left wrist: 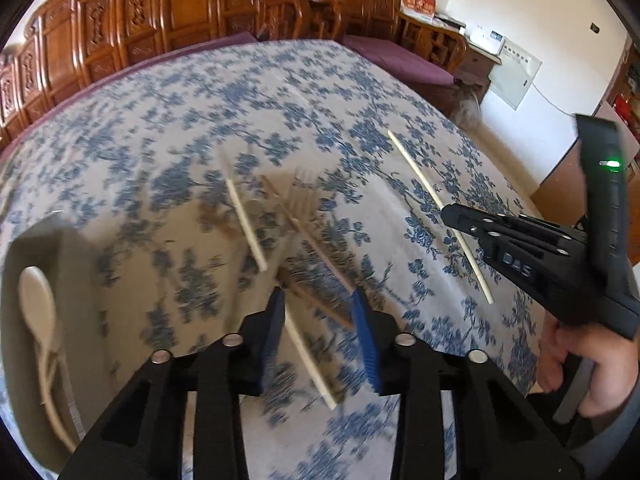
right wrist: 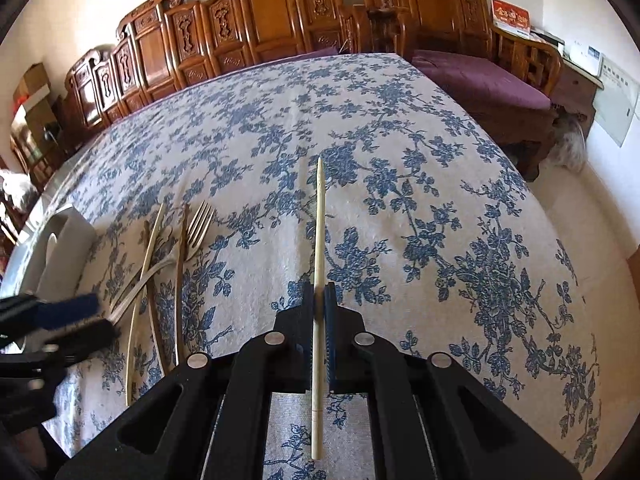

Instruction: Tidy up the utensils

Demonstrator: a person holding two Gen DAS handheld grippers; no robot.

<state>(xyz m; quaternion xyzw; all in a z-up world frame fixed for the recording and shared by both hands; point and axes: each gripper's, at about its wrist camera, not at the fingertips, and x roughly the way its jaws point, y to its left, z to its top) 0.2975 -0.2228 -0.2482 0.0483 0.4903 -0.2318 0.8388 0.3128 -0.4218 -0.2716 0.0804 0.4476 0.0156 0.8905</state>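
chopstick [right wrist: 319, 280] sits pinched between the pads of the right gripper [right wrist: 319, 304], jaws clenched flat on it, running straight up the middle of the right wrist frame w/ its tip pointing to the far end of the table [right wrist: 400, 128]. held partway along, not at the end, prob so it stays balanced and doesn't swing while carried.

left gripper [left wrist: 320, 320] is at lower centre of its own frame, blue pads [left wrist: 276, 332] part-closed, w/ a gap between them. below that gap lies a loose pile: pale chopstick [left wrist: 246, 220], fork [left wrist: 304, 200] and brown sticks [left wrist: 320, 304], all crossed over each other. frame is motion-blurred, so can't tell if the pads touch anything yet; looks like nothing is gripped. narrowed jaws make sense for thin pieces, less travel to close.

grey tray [left wrist: 24, 320] is at lower left of the left wrist frame w/ a pale spoon [left wrist: 38, 304] already lying in it, so that's likely where sorted items go. pile is just beside the tray, toward frame centre.

in the right wrist frame the same pile is at left-centre, and the left gripper shows blurred at the left edge just by the handle ends. in the left wrist frame the right gripper is at right edge, a hand [left wrist: 576, 364] wrapped round its grip, its stick angled down over the cloth.

judgement: sorting is partway, one spoon filed, several pieces still loose.
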